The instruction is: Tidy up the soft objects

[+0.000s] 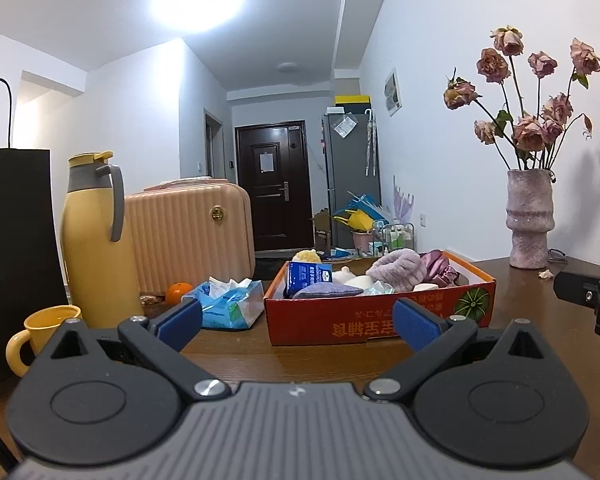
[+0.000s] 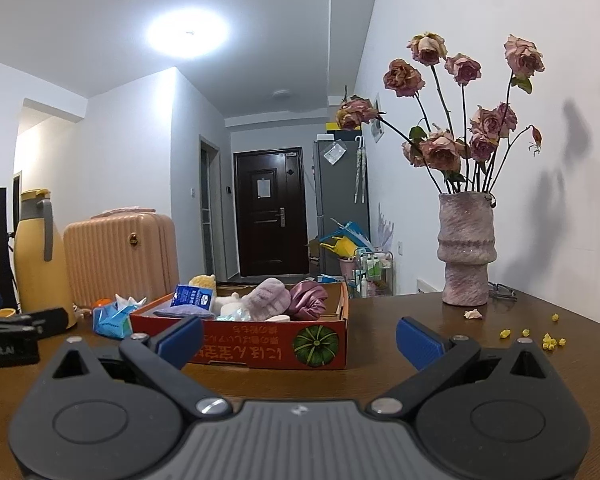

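A red cardboard box stands on the brown table, filled with soft items: a fluffy lilac headband, a shiny mauve scrunchie, a purple pad, a blue packet and a yellow sponge. A blue tissue pack lies left of the box. My left gripper is open just in front of the box. My right gripper is open too, near the box's right front corner. Neither holds anything.
A yellow thermos, a yellow mug, a black paper bag, a pink suitcase and an orange stand at the left. A pink vase of dried roses stands at the right, with petals and yellow crumbs nearby.
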Demonstrator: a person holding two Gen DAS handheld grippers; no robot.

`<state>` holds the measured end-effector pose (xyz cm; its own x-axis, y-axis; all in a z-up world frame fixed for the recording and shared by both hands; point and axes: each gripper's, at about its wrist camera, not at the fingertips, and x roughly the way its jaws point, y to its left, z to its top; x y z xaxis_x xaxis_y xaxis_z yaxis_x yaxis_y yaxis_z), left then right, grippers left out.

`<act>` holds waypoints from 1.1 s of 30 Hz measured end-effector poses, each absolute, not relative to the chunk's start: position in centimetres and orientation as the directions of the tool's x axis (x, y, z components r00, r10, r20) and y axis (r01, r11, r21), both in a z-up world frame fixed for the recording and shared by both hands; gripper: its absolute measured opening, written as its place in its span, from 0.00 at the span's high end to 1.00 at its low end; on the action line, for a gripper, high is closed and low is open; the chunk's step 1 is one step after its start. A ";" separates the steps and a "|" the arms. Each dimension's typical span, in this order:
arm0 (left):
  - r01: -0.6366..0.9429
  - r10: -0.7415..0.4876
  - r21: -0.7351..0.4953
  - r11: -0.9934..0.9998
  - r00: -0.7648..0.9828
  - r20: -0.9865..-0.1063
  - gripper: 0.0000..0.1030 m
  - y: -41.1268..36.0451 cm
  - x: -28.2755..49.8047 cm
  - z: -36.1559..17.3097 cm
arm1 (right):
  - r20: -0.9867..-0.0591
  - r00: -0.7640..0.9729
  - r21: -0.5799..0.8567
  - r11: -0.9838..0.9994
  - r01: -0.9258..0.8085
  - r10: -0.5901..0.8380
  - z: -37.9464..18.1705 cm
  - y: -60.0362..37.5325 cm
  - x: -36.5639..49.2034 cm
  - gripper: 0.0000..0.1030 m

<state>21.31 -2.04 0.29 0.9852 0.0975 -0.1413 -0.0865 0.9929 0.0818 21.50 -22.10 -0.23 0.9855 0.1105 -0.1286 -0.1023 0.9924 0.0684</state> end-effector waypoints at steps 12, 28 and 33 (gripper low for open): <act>-0.071 0.081 0.076 0.995 0.988 -0.134 0.00 -2.0 20.9 0.4 | -0.132 0.985 0.063 0.993 -0.102 0.109 -0.2 -21.9 21.4 0.00; -0.069 0.079 0.077 0.995 0.988 -0.132 0.00 -2.0 20.9 0.4 | -0.133 0.985 0.062 0.993 -0.102 0.109 -0.2 -21.9 21.4 0.00; -0.070 0.080 0.077 0.995 0.988 -0.132 0.00 -2.1 20.9 0.4 | -0.133 0.985 0.062 0.993 -0.102 0.109 -0.2 -21.9 21.4 0.00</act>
<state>20.86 -2.05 0.41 0.9880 0.0796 -0.1323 -0.0698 0.9946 0.0773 21.42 -21.92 -0.20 0.9850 0.1093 -0.1333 -0.1018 0.9929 0.0617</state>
